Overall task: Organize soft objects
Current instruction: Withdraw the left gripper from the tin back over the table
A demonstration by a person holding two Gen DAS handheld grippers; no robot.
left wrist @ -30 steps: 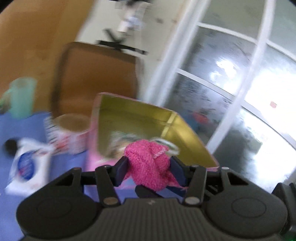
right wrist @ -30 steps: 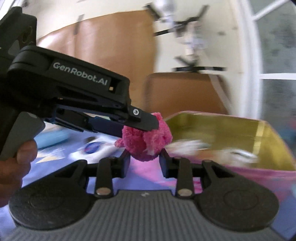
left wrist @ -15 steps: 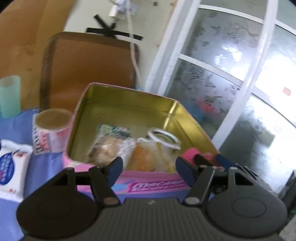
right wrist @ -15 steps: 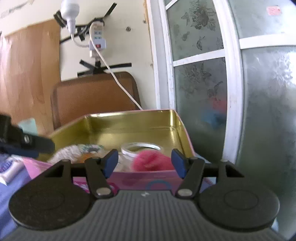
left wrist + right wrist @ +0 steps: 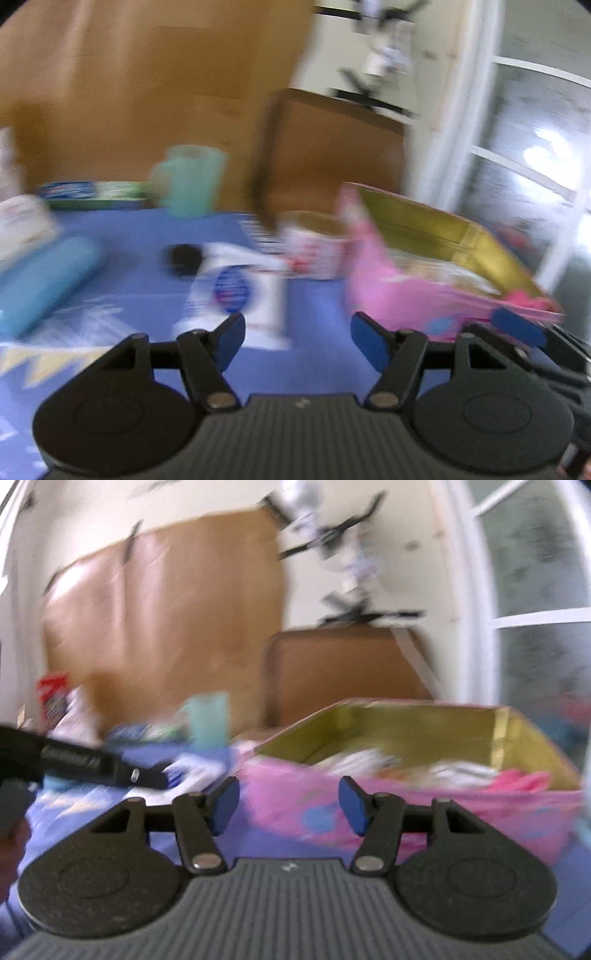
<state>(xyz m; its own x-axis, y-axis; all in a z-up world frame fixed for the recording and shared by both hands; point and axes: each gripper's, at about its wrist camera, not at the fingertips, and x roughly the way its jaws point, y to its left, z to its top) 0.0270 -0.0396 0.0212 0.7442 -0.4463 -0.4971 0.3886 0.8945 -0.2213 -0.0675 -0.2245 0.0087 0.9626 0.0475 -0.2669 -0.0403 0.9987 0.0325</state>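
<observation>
The pink tin box [image 5: 402,299] with a gold inside stands on the blue cloth at the right. A pink fuzzy soft object [image 5: 524,300] lies in its near right corner, also visible in the right wrist view [image 5: 517,778], among pale bagged items. My left gripper [image 5: 297,338] is open and empty, above the cloth left of the tin and facing a white packet [image 5: 236,291] with a blue label. My right gripper [image 5: 288,805] faces the tin's pink wall [image 5: 325,805]; its jaws are closing with nothing between them. Both views are blurred.
A blue roll [image 5: 44,280] lies at the left. A green cup [image 5: 188,181] and a white-and-red tub [image 5: 314,251] stand behind the packet. A brown chair back [image 5: 332,155] rises beyond the table, and glass doors stand to the right. A hand [image 5: 14,834] shows at the left edge.
Both grippers held the pink fuzzy object a second ago. They let go and it now lies in the tin. The left gripper has swung left toward the white packet.
</observation>
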